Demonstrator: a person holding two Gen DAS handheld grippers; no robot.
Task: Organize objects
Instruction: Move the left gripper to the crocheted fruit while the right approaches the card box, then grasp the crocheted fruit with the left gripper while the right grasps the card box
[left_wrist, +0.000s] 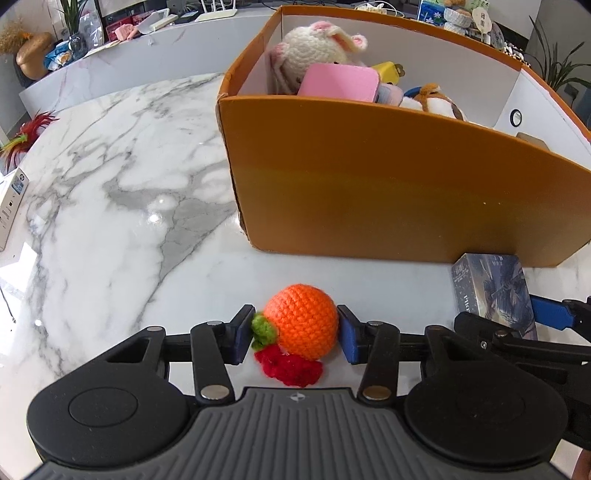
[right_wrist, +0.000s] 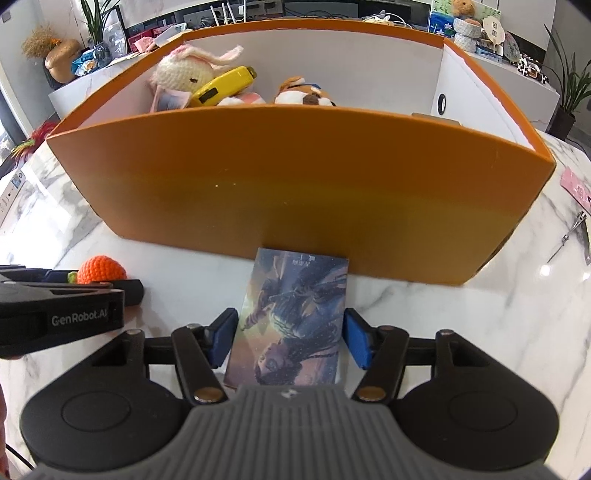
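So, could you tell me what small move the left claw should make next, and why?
Probably lift straight up. The left claw is already shut on the crocheted orange, which sits on the marble table in front of the orange box; its wall is tall, so the toy needs height before going over.

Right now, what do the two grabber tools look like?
Both match. The left gripper and the right gripper each have a grey ribbed body, two round black discs at the sides, black link arms with shiny silver pins, and two blue fingertips. A small white mark sits on the grey part. From the right camera, white letters on the left one read GenRobot.AI. No cables show.
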